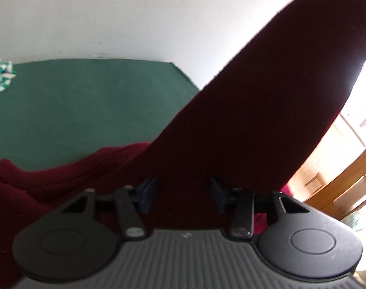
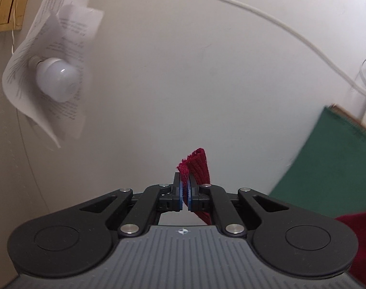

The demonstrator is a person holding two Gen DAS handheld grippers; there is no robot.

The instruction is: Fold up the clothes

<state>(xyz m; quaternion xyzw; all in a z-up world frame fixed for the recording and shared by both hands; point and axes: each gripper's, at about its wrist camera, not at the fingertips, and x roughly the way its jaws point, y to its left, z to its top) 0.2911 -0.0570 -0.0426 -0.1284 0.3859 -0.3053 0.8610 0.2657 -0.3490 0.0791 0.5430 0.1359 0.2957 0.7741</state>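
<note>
Overhead, bulb (image 2: pixel 56 82) wrapped in paper (image 2: pixel 60 31) and cord (image 2: pixel 231 2) near right gripper (image 2: pixel 184 192), clenched on maroon garment (image 2: pixel 198 166) edge. Left gripper (image 1: pixel 183 192) parted around raised cloth; pads' contact unclear. Green tabletop (image 1: pixel 86 106) bare beyond.

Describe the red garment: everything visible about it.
The red garment is a dark maroon knit, ribbed at its edge. One part is lifted in a taut band rising up and to the right; the rest lies bunched on the green cloth. The right gripper is shut on its ribbed edge, which sticks up past the pads. The left gripper straddles the fabric, jaws partly apart; whether its pads press it is unclear.
</note>
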